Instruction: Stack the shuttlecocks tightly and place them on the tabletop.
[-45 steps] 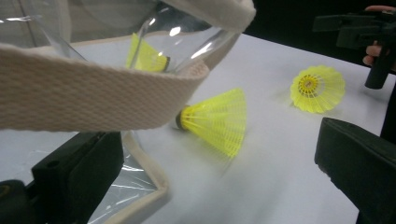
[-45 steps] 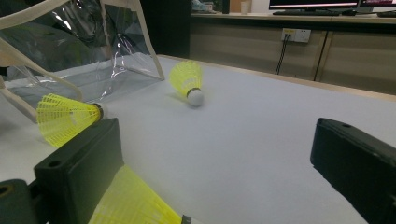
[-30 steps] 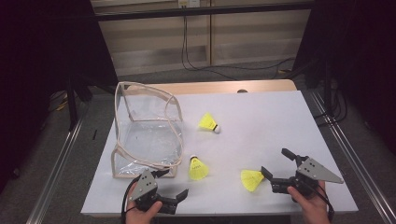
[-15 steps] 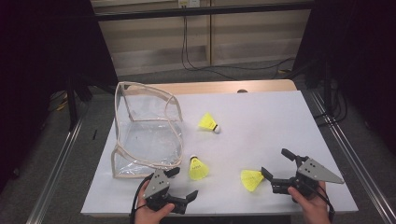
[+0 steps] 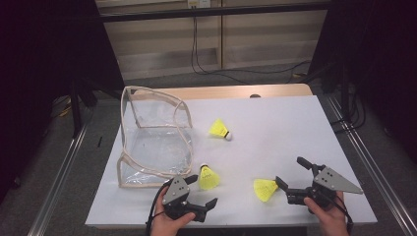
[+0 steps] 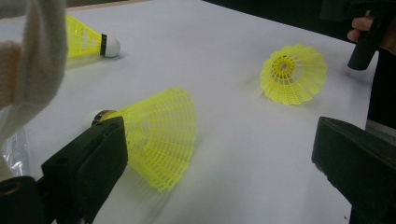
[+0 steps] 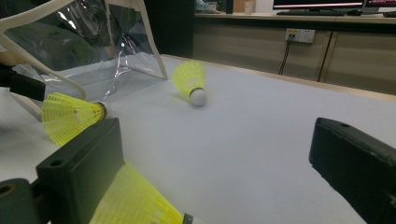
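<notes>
Three yellow shuttlecocks lie on the white table (image 5: 275,123). My left gripper (image 5: 202,191) stands open at the front edge, its jaws around the skirt end of the middle shuttlecock (image 5: 208,178) (image 6: 154,130) without touching it. My right gripper (image 5: 290,171) is open just right of the front right shuttlecock (image 5: 265,189), whose skirt lies by the left jaw (image 7: 135,200). The far shuttlecock (image 5: 219,129) (image 7: 190,79) rests with its cork pointing right. From the left gripper view, the front right shuttlecock (image 6: 293,74) shows its open skirt.
A clear plastic bag (image 5: 152,137) with a cream rim stands open at the table's left side, close behind my left gripper; its wall shows in the right gripper view (image 7: 93,46). Metal rails run along both table sides.
My left gripper has moved right and a little forward, up to the middle shuttlecock. The right gripper and all three shuttlecocks have stayed put.
</notes>
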